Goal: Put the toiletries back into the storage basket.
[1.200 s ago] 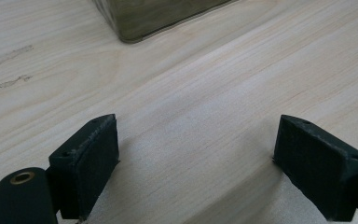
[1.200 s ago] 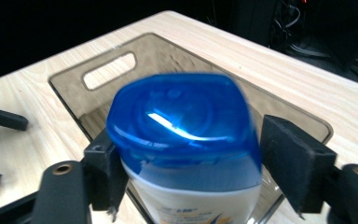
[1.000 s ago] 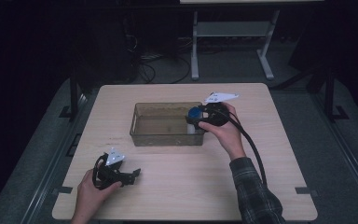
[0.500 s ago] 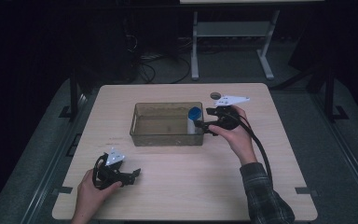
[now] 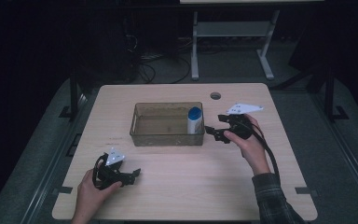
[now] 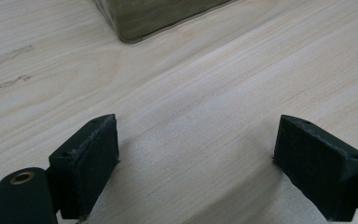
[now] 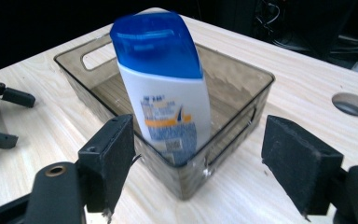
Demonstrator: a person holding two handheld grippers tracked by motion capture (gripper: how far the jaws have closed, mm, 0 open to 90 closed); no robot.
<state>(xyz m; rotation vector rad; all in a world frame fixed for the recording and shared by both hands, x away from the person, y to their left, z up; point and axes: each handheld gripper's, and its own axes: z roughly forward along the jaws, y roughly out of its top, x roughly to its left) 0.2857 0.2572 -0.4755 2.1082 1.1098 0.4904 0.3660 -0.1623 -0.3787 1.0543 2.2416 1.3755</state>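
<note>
Bottle (image 7: 163,88): white with blue cap, upright in right end of smoky bin (image 5: 161,133).
Right tool (image 5: 216,133): jaws wide apart, empty, just outside the bin's right end.
Left tool (image 5: 133,175): spread wide, empty, on bench (image 5: 191,186) near front-left.

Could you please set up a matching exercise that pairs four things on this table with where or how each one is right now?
Things:
1. bottle
2. left gripper
3. right gripper
4. hole

States:
A. open, low over the near left of the table
B. upright in the right end of the bin
C. in the tabletop beyond the bin
D. open, just right of the bin, holding nothing

Pairs: 1-B, 2-A, 3-D, 4-C
</note>
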